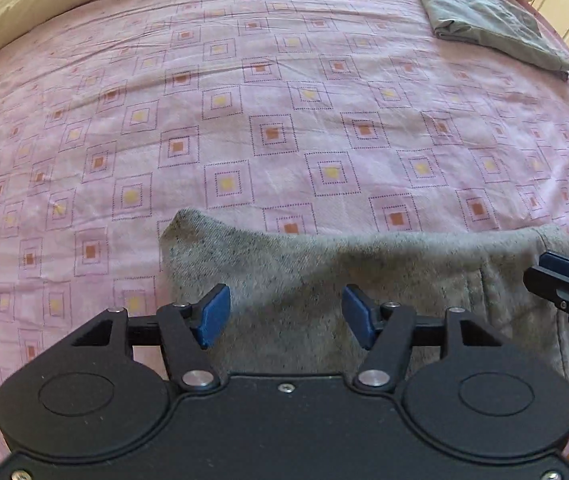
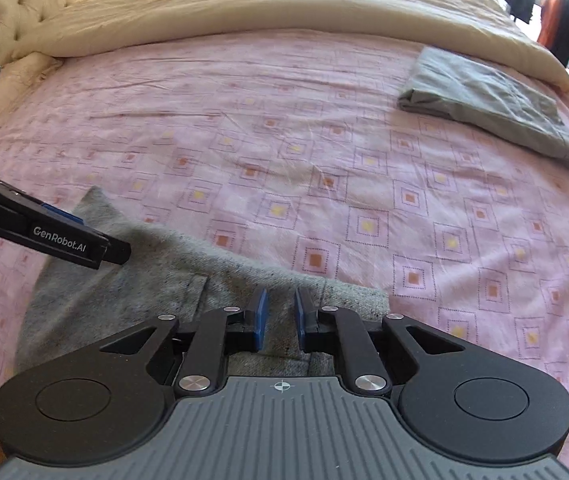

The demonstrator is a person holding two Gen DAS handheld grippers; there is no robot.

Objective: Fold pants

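Note:
Grey speckled pants (image 1: 324,280) lie folded at the near edge of the pink patterned bed sheet (image 1: 244,120); they also show in the right wrist view (image 2: 156,280). My left gripper (image 1: 286,312) hovers over the pants with its blue pads wide apart, holding nothing. My right gripper (image 2: 280,322) is over the right end of the pants, its pads a small gap apart with no cloth between them. The right gripper also shows at the right edge of the left wrist view (image 1: 564,284), and the left gripper's side at the left of the right wrist view (image 2: 56,232).
A folded grey garment (image 1: 488,20) lies at the far right of the bed, also in the right wrist view (image 2: 488,108). A beige duvet (image 2: 264,4) is bunched along the far side, by a tufted headboard (image 2: 12,4). Clothes hang at the far right (image 2: 564,12).

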